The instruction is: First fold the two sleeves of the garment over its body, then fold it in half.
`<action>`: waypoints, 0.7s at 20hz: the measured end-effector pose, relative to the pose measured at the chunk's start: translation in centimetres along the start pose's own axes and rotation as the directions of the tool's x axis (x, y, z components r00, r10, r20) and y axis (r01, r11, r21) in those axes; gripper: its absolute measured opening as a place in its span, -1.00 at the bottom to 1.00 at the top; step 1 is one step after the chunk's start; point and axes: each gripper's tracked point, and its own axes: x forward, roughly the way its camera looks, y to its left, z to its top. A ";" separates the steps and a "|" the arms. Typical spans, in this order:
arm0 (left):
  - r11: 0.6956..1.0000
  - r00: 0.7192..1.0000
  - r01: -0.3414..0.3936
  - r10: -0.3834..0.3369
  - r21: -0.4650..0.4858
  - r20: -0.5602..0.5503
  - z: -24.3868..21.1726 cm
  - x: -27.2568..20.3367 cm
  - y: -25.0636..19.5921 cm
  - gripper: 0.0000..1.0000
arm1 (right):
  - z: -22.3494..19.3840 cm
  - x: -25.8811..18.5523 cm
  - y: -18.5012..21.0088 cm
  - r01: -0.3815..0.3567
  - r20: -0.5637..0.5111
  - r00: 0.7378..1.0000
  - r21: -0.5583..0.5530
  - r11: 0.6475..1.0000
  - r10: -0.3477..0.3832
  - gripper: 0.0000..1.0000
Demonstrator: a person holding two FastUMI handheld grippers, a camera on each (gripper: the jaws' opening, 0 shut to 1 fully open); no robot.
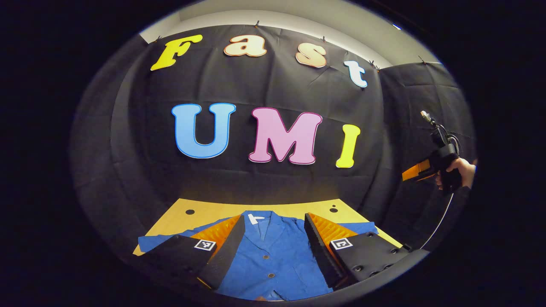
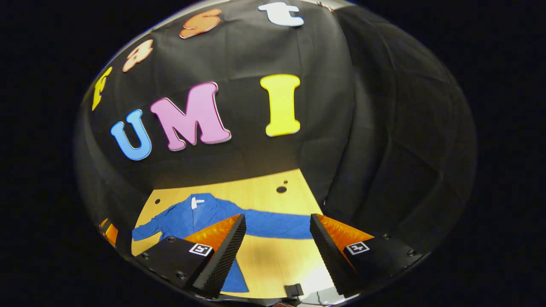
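The garment, a blue button-front jacket, lies flat and face up on the wooden worktop in the left gripper view, its collar with a white tag toward the black cloth wall and both sleeves spread out to the sides, not yet folded over the body. The left tongs hang above the jacket's chest with their two fingers set wide apart, nothing between them, and the button placket shows in the gap. Farther off at the right edge of this view, a hand holds the right tongs up in the air, well apart from the worktop; from here I cannot tell how their fingers stand. In the right gripper view, the jacket lies toward the left part of the worktop, and one sleeve stretches straight out across the wood between the two fingers. The right tongs are spread wide and grip nothing, held above the bare wood just beside that sleeve. Two dark round holes mark the wood near the wall. A small black object sits at the near edge of the worktop.
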 end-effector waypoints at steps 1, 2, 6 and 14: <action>1.000 1.000 -0.018 0.018 0.000 0.000 -0.1 -0.4 0.8 0.60 | -0.3 1.7 -0.5 0.009 -0.041 0.999 0.002 1.000 -0.009 0.93; 0.999 0.999 -0.034 0.034 -0.005 -0.002 -0.2 -0.6 1.4 0.60 | -0.7 3.4 -1.0 0.014 -0.102 0.995 -0.003 1.000 -0.014 0.94; 0.993 0.994 -0.101 0.099 -0.055 -0.035 -1.1 -0.6 2.3 0.60 | -5.4 11.2 -5.1 0.088 -0.370 0.925 0.005 0.996 -0.080 0.94; 0.960 0.950 -0.258 0.231 -0.111 -0.210 -4.4 1.8 1.6 0.59 | -16.6 25.4 -13.7 0.209 -0.683 0.728 0.135 0.969 -0.062 0.97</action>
